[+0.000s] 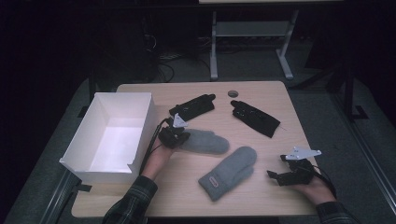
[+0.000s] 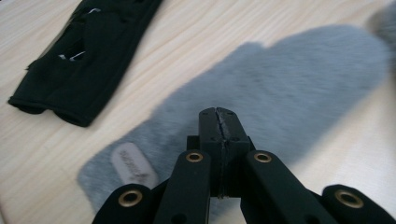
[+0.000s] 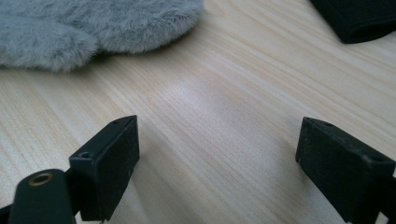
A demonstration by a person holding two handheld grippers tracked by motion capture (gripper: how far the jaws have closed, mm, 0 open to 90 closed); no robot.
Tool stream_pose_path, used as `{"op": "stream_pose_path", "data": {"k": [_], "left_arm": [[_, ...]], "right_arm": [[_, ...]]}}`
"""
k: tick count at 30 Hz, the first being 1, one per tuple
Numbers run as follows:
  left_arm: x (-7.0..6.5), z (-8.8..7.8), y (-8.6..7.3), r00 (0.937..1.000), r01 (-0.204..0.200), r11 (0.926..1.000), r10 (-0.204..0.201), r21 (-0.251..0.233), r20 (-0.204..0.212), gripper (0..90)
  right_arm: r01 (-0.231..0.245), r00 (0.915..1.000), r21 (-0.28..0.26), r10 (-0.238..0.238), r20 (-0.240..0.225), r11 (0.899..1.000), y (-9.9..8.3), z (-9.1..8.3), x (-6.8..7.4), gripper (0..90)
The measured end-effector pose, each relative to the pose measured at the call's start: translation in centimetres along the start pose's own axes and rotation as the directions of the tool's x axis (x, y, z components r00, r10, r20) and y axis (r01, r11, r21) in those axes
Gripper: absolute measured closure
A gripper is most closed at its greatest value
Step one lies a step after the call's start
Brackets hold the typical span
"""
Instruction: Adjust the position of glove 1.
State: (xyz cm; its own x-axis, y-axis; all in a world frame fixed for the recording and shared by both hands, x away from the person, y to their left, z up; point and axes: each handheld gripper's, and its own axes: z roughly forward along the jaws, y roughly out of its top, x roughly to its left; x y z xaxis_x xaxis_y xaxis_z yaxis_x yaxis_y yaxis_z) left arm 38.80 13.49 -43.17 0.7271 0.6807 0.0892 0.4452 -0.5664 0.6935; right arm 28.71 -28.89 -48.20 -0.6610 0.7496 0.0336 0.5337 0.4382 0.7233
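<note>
Two fluffy grey mittens lie mid-table: one to the left, one nearer the front with a label on its cuff. My left gripper sits at the left mitten's cuff end. In the left gripper view its jaws are shut tight over that mitten, with no fabric seen between them. My right gripper hovers at the front right, open. Bare wood lies between its jaws, with the other mitten ahead to the left.
A white open box stands at the table's left side. Two black gloves lie at the back, one behind the left gripper and one further right. A round grommet is near the far edge.
</note>
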Motion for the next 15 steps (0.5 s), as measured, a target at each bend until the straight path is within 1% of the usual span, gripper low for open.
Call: {"op": "stream_pose_path", "data": {"k": [2, 3, 5, 6, 7, 9, 11, 12, 13, 14, 15], "left_arm": [[0.4, 0.6, -0.1, 1.0, 0.0, 0.9993, 0.0, 0.037, -0.001, 89.6], [0.4, 1.0, -0.3, 1.0, 0.005, 0.9986, -0.006, 0.052, 0.008, 89.6], [0.2, 1.4, -0.5, 0.9997, 0.011, 0.997, -0.013, 0.077, 0.022, 89.7], [0.2, 1.4, -0.5, 0.9997, 0.011, 0.997, -0.013, 0.077, 0.022, 89.7], [-0.2, 1.5, -0.6, 0.9995, 0.001, 0.9965, -0.004, 0.083, 0.032, 89.7], [-0.6, 1.4, -0.6, 0.9985, -0.014, 0.9953, 0.009, 0.095, 0.054, 89.7], [-1.2, 1.2, -0.6, 0.997, -0.012, 0.9951, 0.004, 0.098, 0.077, 89.7], [-1.8, 1.1, -0.7, 0.9955, -0.012, 0.9949, 0.002, 0.1, 0.095, 89.7], [-2.2, 1.1, -0.7, 0.9941, -0.006, 0.9951, -0.004, 0.099, 0.108, 89.7], [-2.2, 1.1, -0.7, 0.9941, -0.006, 0.9951, -0.004, 0.099, 0.108, 89.7], [-2.7, 1.1, -0.7, 0.992, -0.001, 0.9954, -0.011, 0.096, 0.126, 89.7]], "right_arm": [[-0.001, 1.0, 0.0, 0.001, 0.0, 1.0, 0.0, 0.0, 0.0, 13.2], [-0.001, 1.0, 0.0, 0.001, 0.0, 1.0, 0.0, 0.0, 0.0, 13.1], [-0.001, 1.0, 0.0, 0.001, 0.0, 1.0, 0.0, 0.0, 0.0, 13.2], [-0.001, 1.0, 0.0, 0.001, 0.0, 1.0, 0.0, 0.0, 0.0, 13.2], [-0.001, 1.0, 0.0, 0.001, 0.0, 1.0, 0.0, 0.0, 0.0, 13.2], [-0.001, 1.0, 0.0, 0.001, 0.0, 1.0, 0.0, 0.0, 0.0, 13.2], [-0.002, 1.0, 0.0, 0.002, 0.001, 1.0, 0.0, 0.0, 0.0, 13.2], [-0.003, 1.0, -0.001, 0.003, 0.002, 1.0, 0.0, 0.0, 0.0, 13.2], [-0.004, 1.0, -0.001, 0.004, 0.002, 1.0, 0.0, 0.1, 0.0, 13.2], [-0.004, 1.0, -0.001, 0.004, 0.002, 1.0, 0.0, 0.1, 0.0, 13.2], [-0.005, 1.0, 0.0, 0.005, 0.002, 1.0, 0.1, 0.1, 0.0, 13.2]]}}
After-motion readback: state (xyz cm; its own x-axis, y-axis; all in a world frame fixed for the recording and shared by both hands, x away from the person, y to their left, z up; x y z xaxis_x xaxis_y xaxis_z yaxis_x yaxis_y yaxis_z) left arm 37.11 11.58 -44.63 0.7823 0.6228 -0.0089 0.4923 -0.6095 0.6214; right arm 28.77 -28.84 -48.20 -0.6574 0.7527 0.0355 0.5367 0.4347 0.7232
